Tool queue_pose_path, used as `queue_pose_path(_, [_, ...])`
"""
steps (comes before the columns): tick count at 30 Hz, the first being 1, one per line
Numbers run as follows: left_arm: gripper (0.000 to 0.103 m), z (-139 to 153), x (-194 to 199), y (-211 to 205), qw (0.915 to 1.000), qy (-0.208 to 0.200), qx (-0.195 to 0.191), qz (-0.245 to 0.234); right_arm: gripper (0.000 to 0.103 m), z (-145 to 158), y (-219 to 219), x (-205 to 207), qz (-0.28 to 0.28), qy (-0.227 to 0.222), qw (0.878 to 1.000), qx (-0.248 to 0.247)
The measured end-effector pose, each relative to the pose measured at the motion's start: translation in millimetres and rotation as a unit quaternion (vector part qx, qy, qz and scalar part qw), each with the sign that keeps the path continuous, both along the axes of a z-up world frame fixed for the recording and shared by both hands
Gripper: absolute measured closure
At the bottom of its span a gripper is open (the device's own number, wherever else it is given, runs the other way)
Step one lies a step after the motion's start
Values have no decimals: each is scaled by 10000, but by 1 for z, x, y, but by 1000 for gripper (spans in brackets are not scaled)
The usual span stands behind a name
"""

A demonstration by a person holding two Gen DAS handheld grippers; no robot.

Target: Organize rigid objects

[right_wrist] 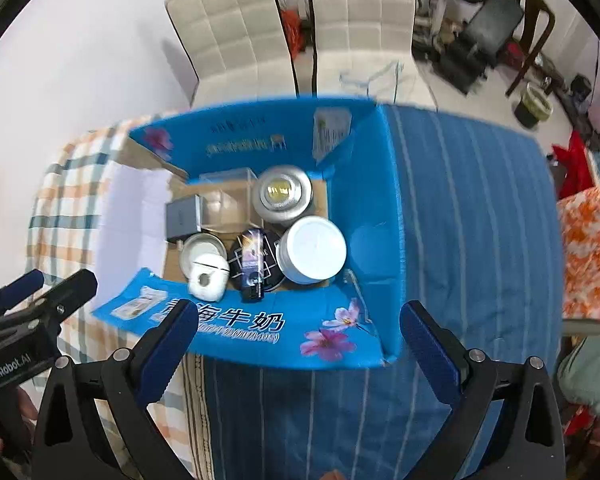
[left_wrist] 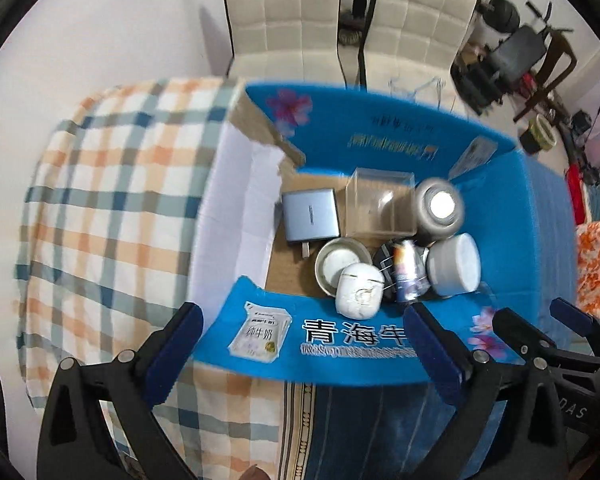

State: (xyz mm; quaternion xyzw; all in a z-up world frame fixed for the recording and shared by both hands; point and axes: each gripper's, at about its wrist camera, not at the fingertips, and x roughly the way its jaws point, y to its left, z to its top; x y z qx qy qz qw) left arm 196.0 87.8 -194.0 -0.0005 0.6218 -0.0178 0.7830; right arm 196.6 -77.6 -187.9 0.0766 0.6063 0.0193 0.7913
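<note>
I hold both tools above 1 blue carton [left_wrist: 380,148] with its flaps open. The left gripper [left_wrist: 300,344] has its jaws spread wide and holds nothing; the right gripper [right_wrist: 300,340] is also spread wide and holds nothing. Both hang over the near flap of the carton and do not touch it.

Inside the carton I count 8 things, all on the brown floor. There is 1 grey charger [left_wrist: 310,214] at the left with its prongs pointing toward me. Just beside it, on the right, stands 1 clear plastic box [left_wrist: 380,204]. Next to that box is 1 silver canister [right_wrist: 282,198] with a shiny top. In the near row I see 1 white jar [right_wrist: 314,250] at the right, 1 dark round tin [right_wrist: 270,258], 1 small purple can [right_wrist: 252,264] lying across that tin, 1 shallow round lid [left_wrist: 338,262], and 1 white earbud case [left_wrist: 360,290] leaning on the lid, touching the near wall.

The carton sits on 2 cloths: 1 checked cloth [left_wrist: 112,208] at the left and 1 blue striped cloth [right_wrist: 472,216] at the right. Behind the table stand 2 cream padded chairs [right_wrist: 360,20].
</note>
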Motion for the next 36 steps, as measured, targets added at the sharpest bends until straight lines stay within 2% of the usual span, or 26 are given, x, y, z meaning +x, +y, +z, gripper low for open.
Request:
queue_pose_path(10, [0, 101, -52, -6, 9957, -922, 14, -131, 0, 114, -20, -66, 59, -654, 9976, 216])
queue_pose_path(17, [0, 150, -82, -11, 9907, -1351, -33, -182, 0, 168, -26, -101, 65, -1094, 9937, 248])
queue_pose_path(20, [0, 165, -92, -11, 9888, -1478, -88, -168, 0, 183, -27, -113, 114, -1198, 9924, 261])
queue_pose_path(26, [0, 185, -109, -13, 9855, -1689, -88, -156, 0, 199, -28, -125, 102, -1412, 9899, -12])
queue_pose_path(36, [0, 191, -124, -12, 9838, -1794, 12, -65, 0, 203, -34, -127, -22, -1522, 9879, -291])
